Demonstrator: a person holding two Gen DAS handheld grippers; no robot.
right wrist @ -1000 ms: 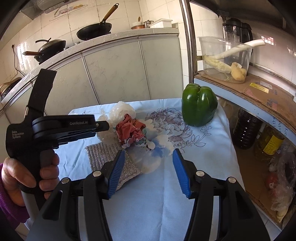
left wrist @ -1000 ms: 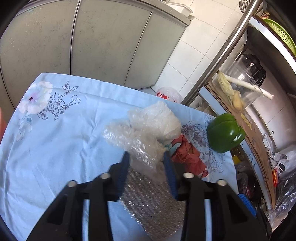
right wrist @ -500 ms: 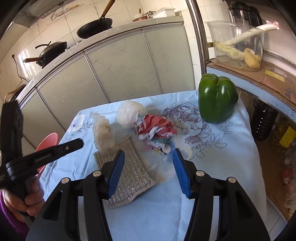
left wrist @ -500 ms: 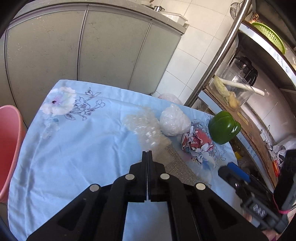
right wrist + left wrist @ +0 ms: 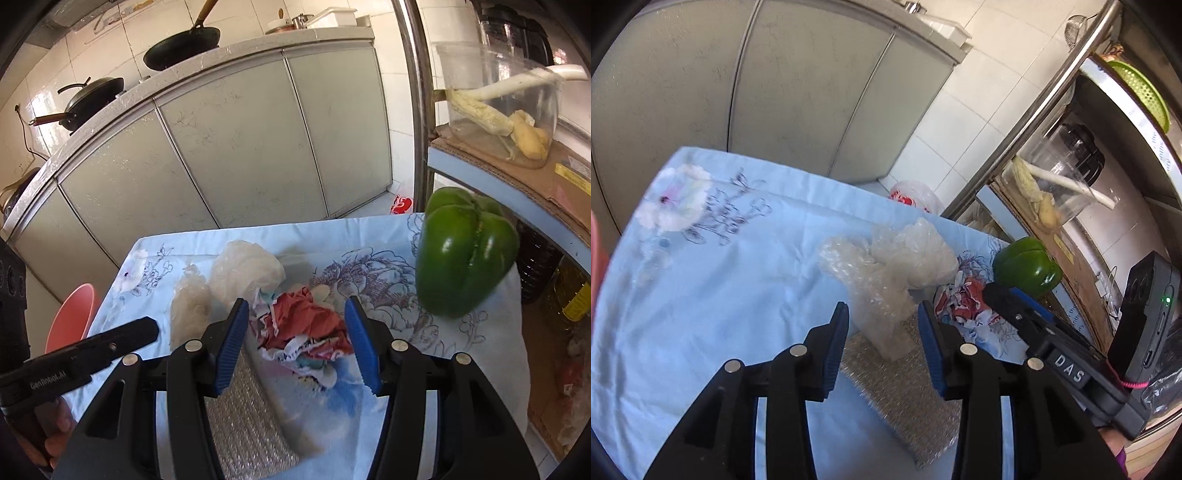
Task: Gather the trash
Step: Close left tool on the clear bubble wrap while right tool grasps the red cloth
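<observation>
A floral blue tablecloth (image 5: 369, 236) bears a green pepper (image 5: 461, 258), crumpled plastic (image 5: 886, 266), red wrapper (image 5: 306, 325) and silver pad (image 5: 251, 428).

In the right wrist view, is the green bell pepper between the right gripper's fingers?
No. The green bell pepper stands on the cloth off to the side, while the crumpled red paper lies between the fingers.

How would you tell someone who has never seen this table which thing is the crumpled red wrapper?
Find the light blue flowered tablecloth, then the big green bell pepper near its right edge. To the pepper's left lies the crumpled red wrapper, next to two pale plastic wads. It is the only red, printed scrap; its neighbours are clear plastic and a silver scouring pad.
</observation>
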